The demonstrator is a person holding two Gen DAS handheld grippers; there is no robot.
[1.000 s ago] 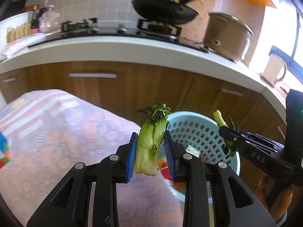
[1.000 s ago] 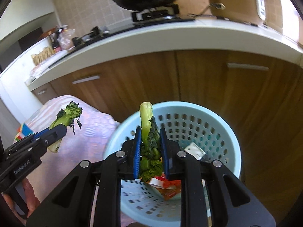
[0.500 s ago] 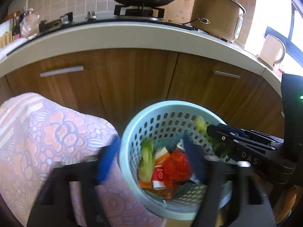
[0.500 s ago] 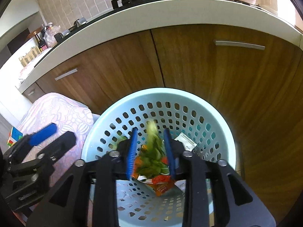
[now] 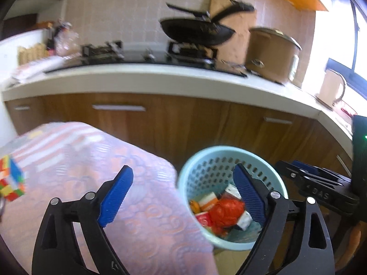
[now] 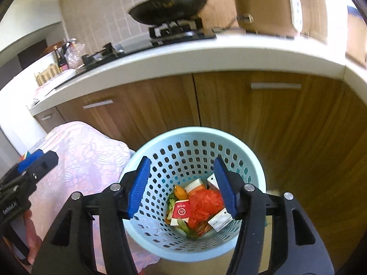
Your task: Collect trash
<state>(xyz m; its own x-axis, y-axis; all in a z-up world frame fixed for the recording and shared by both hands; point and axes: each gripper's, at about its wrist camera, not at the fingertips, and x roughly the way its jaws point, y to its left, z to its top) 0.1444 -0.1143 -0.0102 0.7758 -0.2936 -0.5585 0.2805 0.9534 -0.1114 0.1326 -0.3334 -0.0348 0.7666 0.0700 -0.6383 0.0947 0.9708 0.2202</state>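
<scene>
Both tongs empty, jaws spread wide. Right gripper point(image 6: 182, 183) hangs directly over the pale blue perforated wastebasket point(image 6: 250, 160); left gripper point(image 5: 183, 194) sits over the basket's left rim, half above the floral tablecloth point(image 5: 91, 171).

Trash lies in the basket bottom: crumpled red plastic bag point(image 6: 204, 202), a red-and-white carton point(image 6: 181, 210), a white box point(image 6: 220, 221), vegetable scraps point(image 6: 185, 228) and an orange piece point(image 6: 179, 192), possibly carrot; the view is too small to be sure.

Handling, judged: all of it light. Bag soft and slippery, best pinched on a bunched fold. Cartons thin, will crush under a hard squeeze; take by an edge. Greens limp and moist; grip the firmer stalk, not the leaf.

Possible next item: a multicoloured puzzle cube point(image 5: 10, 178) at the far left table edge. It would be rigid, with flat faces that suit the pads, though it may not be trash at all.

Room: basket stands just beside the table's right edge, wooden cabinet doors point(image 6: 275, 126) close behind. Open space above the basket mouth. The two grippers are near each other there, so one should clear out leftward over the cloth first.
</scene>
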